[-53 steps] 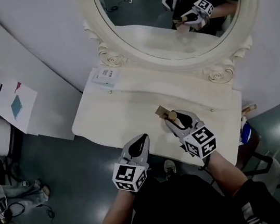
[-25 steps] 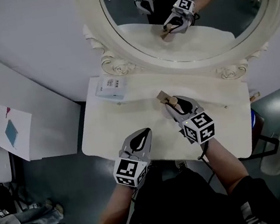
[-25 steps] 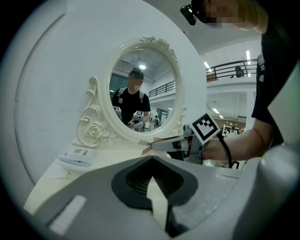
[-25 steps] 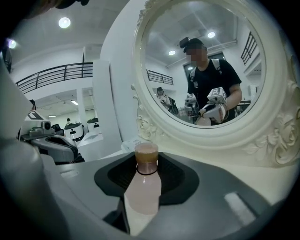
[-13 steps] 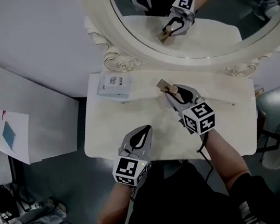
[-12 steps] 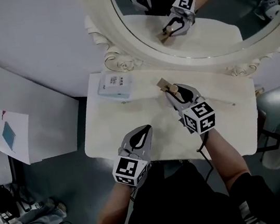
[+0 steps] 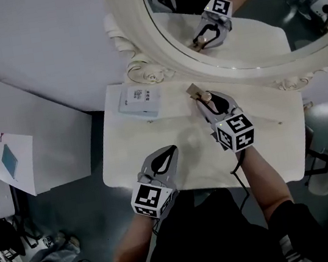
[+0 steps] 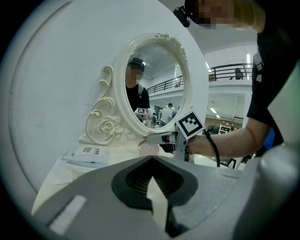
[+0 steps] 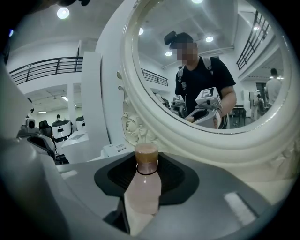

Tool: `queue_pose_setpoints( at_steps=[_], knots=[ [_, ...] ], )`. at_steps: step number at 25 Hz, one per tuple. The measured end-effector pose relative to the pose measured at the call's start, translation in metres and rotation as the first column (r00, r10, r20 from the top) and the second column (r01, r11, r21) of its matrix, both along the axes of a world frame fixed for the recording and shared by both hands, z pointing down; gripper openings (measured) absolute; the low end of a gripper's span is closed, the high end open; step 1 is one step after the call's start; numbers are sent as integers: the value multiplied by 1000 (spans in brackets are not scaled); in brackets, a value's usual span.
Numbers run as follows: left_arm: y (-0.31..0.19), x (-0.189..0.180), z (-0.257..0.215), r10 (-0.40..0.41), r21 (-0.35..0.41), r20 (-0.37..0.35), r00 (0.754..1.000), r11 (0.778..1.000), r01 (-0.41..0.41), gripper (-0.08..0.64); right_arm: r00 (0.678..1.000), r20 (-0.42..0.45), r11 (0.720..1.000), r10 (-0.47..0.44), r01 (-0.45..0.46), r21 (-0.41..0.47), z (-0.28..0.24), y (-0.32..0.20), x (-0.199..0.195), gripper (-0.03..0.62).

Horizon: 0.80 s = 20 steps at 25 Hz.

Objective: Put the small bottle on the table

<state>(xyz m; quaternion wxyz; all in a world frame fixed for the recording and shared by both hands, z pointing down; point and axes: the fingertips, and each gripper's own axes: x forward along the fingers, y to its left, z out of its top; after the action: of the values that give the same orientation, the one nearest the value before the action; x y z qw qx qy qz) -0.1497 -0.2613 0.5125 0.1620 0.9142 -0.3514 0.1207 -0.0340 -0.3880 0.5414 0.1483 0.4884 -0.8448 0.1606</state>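
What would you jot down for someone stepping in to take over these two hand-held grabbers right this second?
Left gripper: jaws together, nothing in them, held over the near edge of the table.
Right gripper: shut on the small bottle, cap pointing away from the hand, over the back of the table, close to the mirror.
Also on the table: a booklet at the back left.
Done: bottle gripped and brought over the table.
Left: the pictures don't show whether it touches the tabletop. Lower it until it rests there, open the right jaws and draw back.
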Motion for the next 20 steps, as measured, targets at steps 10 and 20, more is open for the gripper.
queue_pose_setpoints(
  at_steps=[10, 20],
  knots=[
    [-6, -12, 7, 11, -17, -10, 1000, 1000, -11, 0, 1000, -13, 999, 21, -20, 50, 0, -13, -9, 169],
    [-4, -24, 8, 20, -18, -15, 1000, 1000, -21, 0, 999, -45, 994, 30, -25, 103, -1, -15, -15, 170]
  ],
)
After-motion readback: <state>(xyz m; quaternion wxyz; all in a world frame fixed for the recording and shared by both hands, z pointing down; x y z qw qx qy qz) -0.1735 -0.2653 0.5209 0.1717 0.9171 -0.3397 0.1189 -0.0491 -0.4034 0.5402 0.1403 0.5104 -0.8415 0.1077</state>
